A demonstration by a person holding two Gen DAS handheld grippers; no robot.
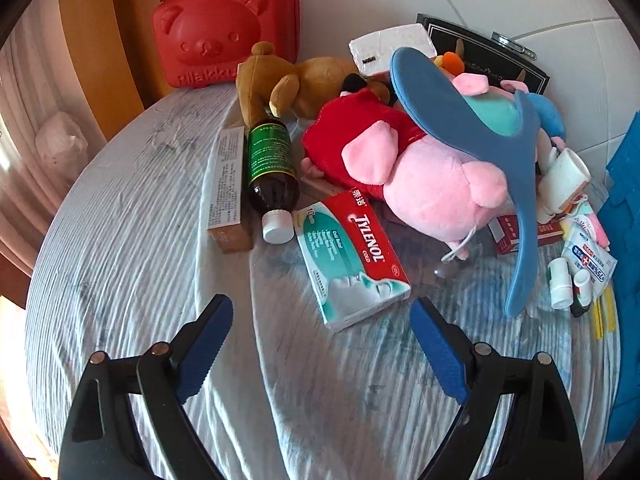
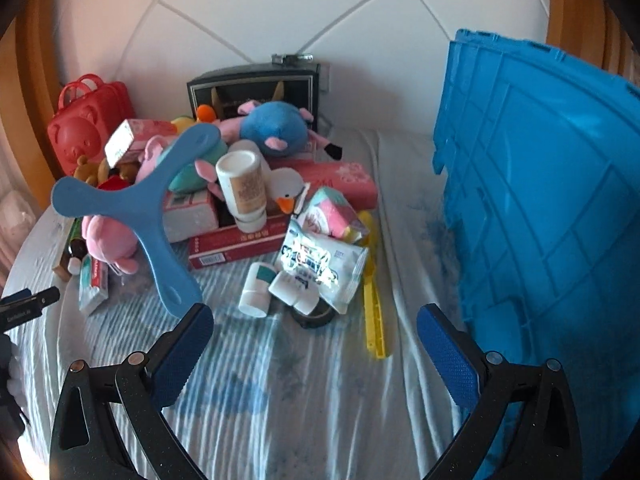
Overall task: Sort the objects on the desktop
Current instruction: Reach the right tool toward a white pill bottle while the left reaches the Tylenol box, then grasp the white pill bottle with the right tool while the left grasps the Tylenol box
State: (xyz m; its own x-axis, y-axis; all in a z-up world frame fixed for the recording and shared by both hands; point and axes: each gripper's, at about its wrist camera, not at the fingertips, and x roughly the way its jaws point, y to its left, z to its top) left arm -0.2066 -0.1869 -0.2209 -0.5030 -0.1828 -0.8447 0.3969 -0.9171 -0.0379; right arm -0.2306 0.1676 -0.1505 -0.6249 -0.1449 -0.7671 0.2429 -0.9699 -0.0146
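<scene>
Between my left gripper's [image 1: 322,312] spread blue ribbed pads lies only rippled, pale striped cloth [image 1: 132,240]. Just beyond them sits a glossy red-and-teal cardboard Tylenol box [image 1: 352,260], flat and slanted. Left of it lie a dark brown bottle with green label and white cap [image 1: 272,172] and a long tan carton [image 1: 228,184]. Behind slumps a soft pink plush pig in red [image 1: 420,172], under a smooth blue three-armed plastic boomerang [image 1: 516,184].

My right gripper [image 2: 316,320] is likewise spread and empty over the cloth. Ahead lie a crinkly white foil packet [image 2: 320,260], a yellow plastic strip [image 2: 374,304] and a white cylindrical bottle [image 2: 244,188]. A ribbed blue plastic crate [image 2: 552,220] stands at right.
</scene>
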